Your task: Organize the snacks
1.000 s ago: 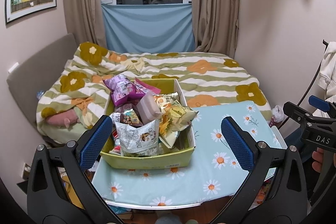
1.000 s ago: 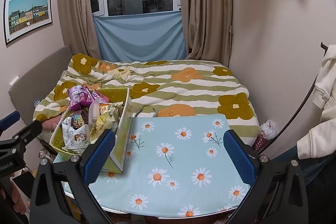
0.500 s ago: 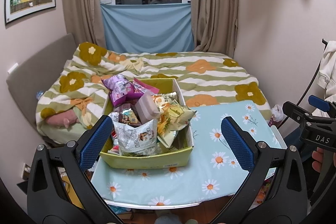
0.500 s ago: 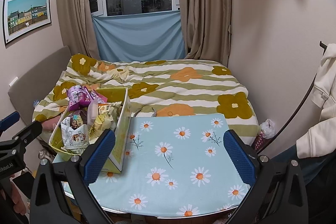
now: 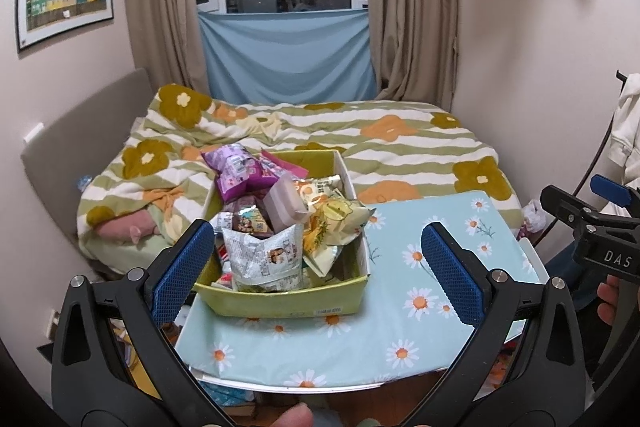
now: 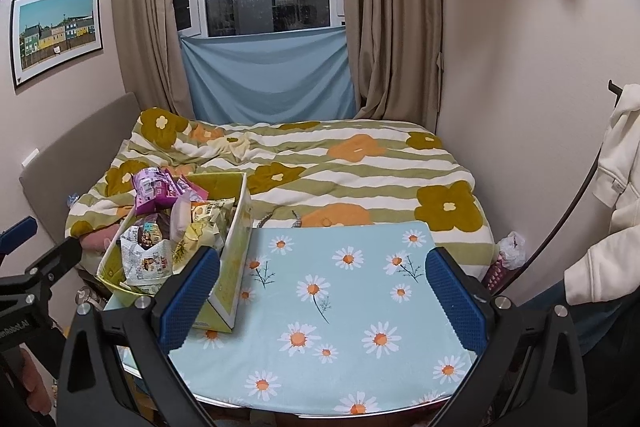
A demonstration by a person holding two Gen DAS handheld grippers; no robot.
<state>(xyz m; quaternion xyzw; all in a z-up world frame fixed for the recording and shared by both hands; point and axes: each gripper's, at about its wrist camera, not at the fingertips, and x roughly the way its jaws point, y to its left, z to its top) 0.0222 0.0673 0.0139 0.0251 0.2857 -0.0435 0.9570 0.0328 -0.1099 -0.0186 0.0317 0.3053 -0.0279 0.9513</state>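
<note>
Both claws, left (image 5: pixel 318 263) and right (image 6: pixel 324 291), gape empty before the box (image 5: pixel 288 301) of light, crinkly packets (image 5: pixel 266 259), best pinched by their seams.

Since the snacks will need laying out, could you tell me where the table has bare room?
The daisy cloth lies bare from the box's right wall across to the table's right edge, bed behind. A narrow bare strip runs in front of the box. The box itself is heaped with snack packets.
</note>
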